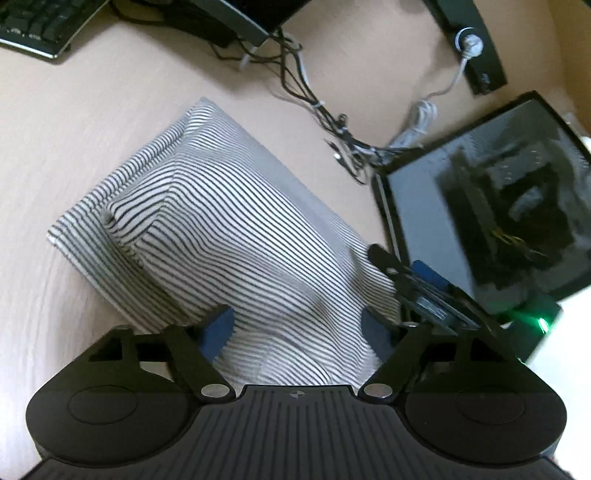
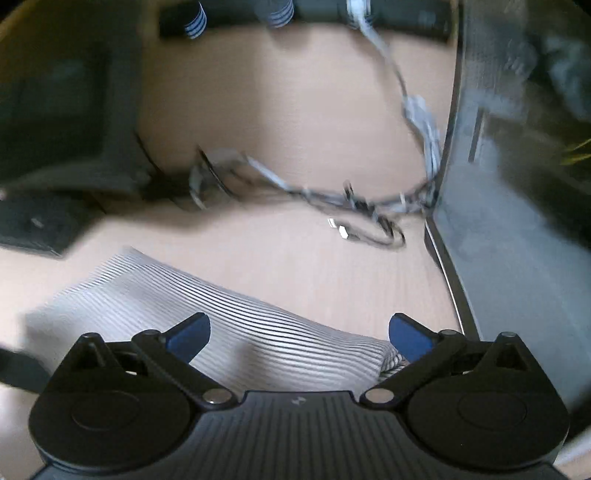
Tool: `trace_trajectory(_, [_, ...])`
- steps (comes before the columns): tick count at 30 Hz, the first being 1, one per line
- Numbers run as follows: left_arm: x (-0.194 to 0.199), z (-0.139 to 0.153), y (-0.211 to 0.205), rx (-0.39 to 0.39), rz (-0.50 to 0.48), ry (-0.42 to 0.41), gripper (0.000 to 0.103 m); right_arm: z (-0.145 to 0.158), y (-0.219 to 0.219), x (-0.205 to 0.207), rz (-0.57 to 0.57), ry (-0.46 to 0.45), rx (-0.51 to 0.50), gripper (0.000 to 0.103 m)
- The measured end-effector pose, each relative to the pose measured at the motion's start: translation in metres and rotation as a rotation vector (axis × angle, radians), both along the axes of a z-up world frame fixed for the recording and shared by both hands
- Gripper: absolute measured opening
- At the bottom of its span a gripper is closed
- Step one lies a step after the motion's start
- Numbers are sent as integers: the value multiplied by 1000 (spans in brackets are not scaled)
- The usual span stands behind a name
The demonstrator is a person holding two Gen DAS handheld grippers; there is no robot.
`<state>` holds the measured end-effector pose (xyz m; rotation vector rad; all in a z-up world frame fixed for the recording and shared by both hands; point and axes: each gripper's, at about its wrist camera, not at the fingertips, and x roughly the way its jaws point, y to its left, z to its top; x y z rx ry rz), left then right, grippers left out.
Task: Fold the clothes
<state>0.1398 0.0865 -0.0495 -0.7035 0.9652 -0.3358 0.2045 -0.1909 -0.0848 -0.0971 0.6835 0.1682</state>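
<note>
Broadly, our pale wood-grain table [image 1: 74,122] carries everything. A dark glass-sided computer case [image 1: 491,206] stands at about three o'clock of the left wrist view, and it fills the right edge of the right wrist view as well.

The striped garment [image 1: 207,229], white with thin black lines, lies folded into a rough rectangle at the centre of that left view, running from ten o'clock down toward six, with a raised crease near its left end. Seen from the right wrist, the same cloth sits low, between seven and six o'clock.

A black keyboard [image 1: 33,26] lies at eleven o'clock, and a tangle of cables [image 1: 317,107] trails from one toward three.

Our left claw [image 1: 299,332] stands released over the near end of the cloth, blue pads apart with fabric between them, not pinching. Our right claw [image 2: 299,336] is spread wide, holding nothing, above the cloth's near edge.
</note>
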Motion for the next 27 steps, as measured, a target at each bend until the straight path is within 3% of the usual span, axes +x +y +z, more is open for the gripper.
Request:
trace_trajectory(4, [15,0,-8,84,-4,13,57,-25,-7,7,36,77,42,103])
trace_trajectory(9, [46,0,-14,160,-97,-28,59,-28,-23,-21,-29,101,171,103])
trace_trajectory(12, [70,0,-13,199,-125,-76,59,-29,-15,-49,-68,105,187,103])
trace_trajectory(15, [91,1,-10,235,-114,-109,59,-31,12,-74,-5,108,139,103])
trace_trajectory(17, [95,4,-8,249,-99,-108,60,-32,30,-86,44,110,108,103])
trace_trajectory(19, [87,12,-10,278,-125,-129,67,-24,24,-89,36,108,148,103])
trace_trajectory(22, [67,25,-15,322,-189,-172,71,-4,2,-101,0,19,191,102])
trace_trajectory(23, [58,28,-17,327,-221,-192,69,3,-3,-105,2,-22,171,95])
trace_trajectory(24, [49,29,-21,333,-252,-202,65,7,-5,-107,15,-54,135,74])
trace_trajectory(26, [32,28,-29,348,-312,-208,58,7,-3,-104,40,-86,39,48])
trace_trajectory(27, [24,25,-34,359,-336,-203,56,4,-2,-100,39,-90,11,44])
